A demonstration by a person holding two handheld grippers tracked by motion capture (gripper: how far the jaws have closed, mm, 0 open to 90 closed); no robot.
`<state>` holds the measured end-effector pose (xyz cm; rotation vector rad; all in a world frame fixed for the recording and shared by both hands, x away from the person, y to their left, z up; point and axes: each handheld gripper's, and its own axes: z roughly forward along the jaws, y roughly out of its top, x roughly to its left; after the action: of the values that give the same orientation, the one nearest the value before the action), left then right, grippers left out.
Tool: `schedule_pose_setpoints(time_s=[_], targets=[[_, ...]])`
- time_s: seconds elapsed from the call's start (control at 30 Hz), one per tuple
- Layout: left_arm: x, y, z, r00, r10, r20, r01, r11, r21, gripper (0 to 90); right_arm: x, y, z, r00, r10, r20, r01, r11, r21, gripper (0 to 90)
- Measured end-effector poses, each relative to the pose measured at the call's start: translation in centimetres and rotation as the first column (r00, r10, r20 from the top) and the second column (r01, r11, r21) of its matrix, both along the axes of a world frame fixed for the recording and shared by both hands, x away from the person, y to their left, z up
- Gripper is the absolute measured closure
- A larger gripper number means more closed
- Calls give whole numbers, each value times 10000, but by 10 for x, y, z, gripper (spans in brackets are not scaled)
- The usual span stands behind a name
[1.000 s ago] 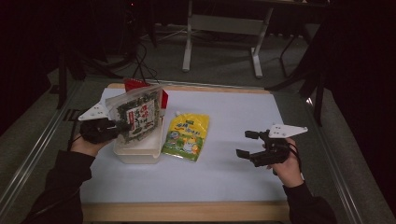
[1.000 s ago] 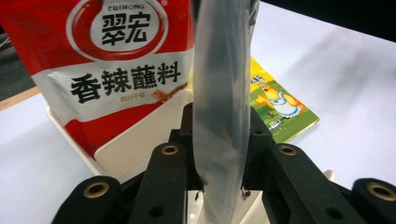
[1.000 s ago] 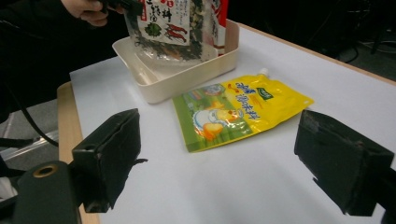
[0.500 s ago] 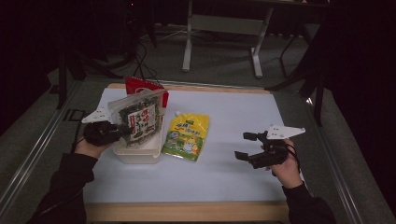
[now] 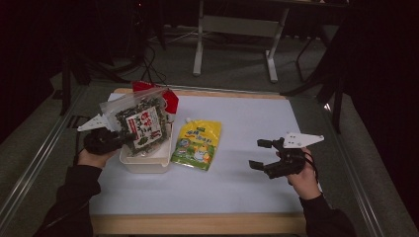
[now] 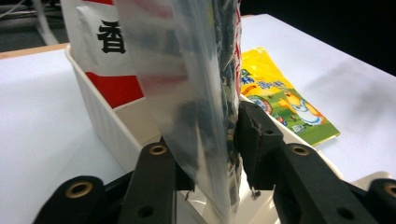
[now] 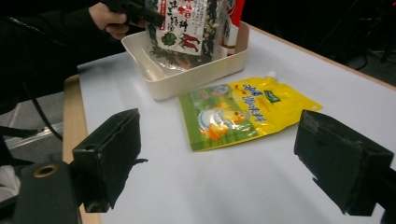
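One second on, my left gripper, jaws clamped on the seaweed bag, had lowered it into the tub; right gripper waited wide.

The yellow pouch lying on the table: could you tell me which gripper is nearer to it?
Left. The left gripper holds a seaweed bag over the tub beside the yellow pouch; the right gripper hovers farther off.

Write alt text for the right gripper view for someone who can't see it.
The open right gripper faces a yellow and green spout pouch lying flat on the white table. Beyond it, the left gripper holds a clear seaweed snack bag upright in a cream bin, beside a red and white packet.
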<state>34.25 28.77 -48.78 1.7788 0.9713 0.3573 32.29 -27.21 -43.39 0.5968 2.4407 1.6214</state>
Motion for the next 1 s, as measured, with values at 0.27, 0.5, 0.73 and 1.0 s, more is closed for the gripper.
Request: schedule_pose_setpoints(time_s=[0.27,0.5,0.73,1.0], targets=[[-7,-5,3,9989,441,175,-445,9987,227,556,0,0,3,9998,-220,-22,220,9997,108,134],[-24,-1,14,9931,991,623,-1000,9949,111,465,-2,2,5,9988,-473,-115,473,9989,-65,126],[-45,3,27,9868,1259,1020,-1263,9920,-20,418,-3,6,5,9989,-463,59,463,9989,-123,110],[-79,-2,45,9851,1204,1228,-1234,9922,169,396,-2,7,4,9984,-555,69,557,9979,-329,112]])
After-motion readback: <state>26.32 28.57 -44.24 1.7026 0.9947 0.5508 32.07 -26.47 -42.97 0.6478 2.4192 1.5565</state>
